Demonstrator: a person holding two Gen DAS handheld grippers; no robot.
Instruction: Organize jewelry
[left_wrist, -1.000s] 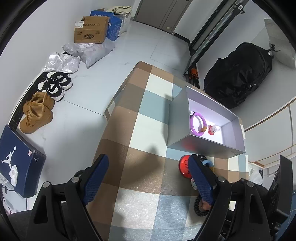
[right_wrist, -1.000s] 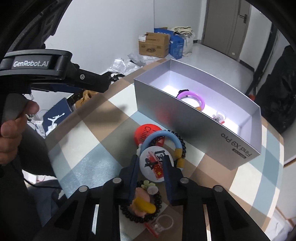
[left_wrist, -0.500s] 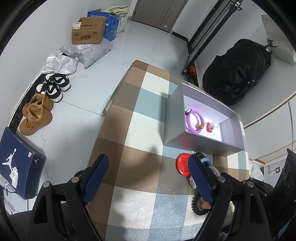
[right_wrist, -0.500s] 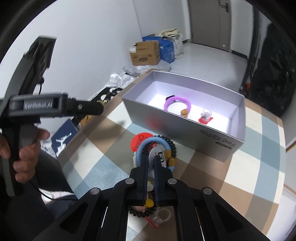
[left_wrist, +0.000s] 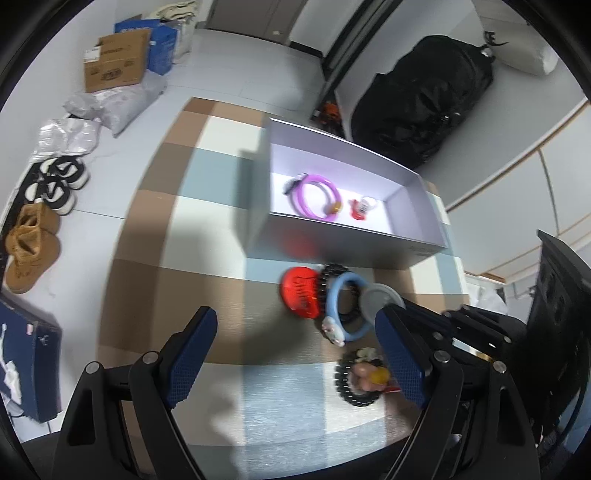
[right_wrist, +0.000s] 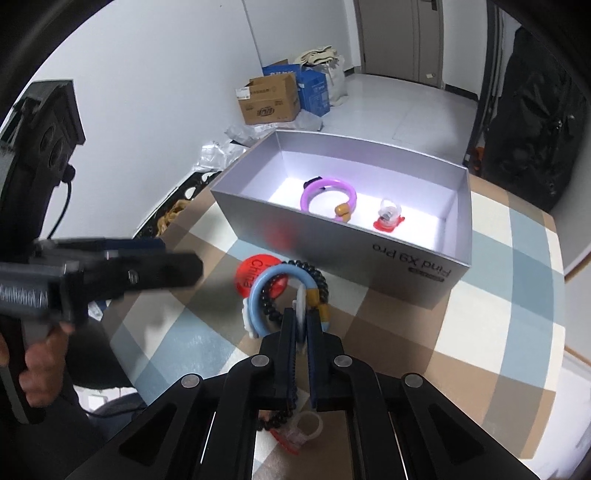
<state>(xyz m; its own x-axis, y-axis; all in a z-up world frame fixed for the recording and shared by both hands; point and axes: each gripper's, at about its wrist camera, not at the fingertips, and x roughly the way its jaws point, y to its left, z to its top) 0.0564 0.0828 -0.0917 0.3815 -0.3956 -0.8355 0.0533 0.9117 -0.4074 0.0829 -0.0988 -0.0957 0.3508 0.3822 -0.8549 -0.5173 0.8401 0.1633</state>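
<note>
My right gripper (right_wrist: 301, 320) is shut on a round white badge (right_wrist: 301, 300), held edge-on above the table; the badge also shows in the left wrist view (left_wrist: 380, 300). Beneath it lie a blue bracelet (right_wrist: 266, 291), a black bead bracelet (right_wrist: 320, 281) and a red badge (right_wrist: 248, 271). The silver box (right_wrist: 332, 236) holds a purple bracelet (right_wrist: 328, 192) and a clear ring on a red base (right_wrist: 388, 216). My left gripper (left_wrist: 295, 354) is open and empty, above the table left of the pile. A second bead bracelet with charms (left_wrist: 360, 376) and a clear ring (right_wrist: 308, 424) lie nearer me.
The table has a checked cloth (left_wrist: 207, 206). On the floor are cardboard boxes (left_wrist: 118, 70), plastic bags (left_wrist: 110, 107), shoes (left_wrist: 33, 236) and a black bag (left_wrist: 424, 96). A blue shoe box (left_wrist: 26, 354) stands at the left.
My right gripper closed on the white badge and lifted it off the pile, turning it edge-on. The left gripper has drifted towards the pile and stays open.
</note>
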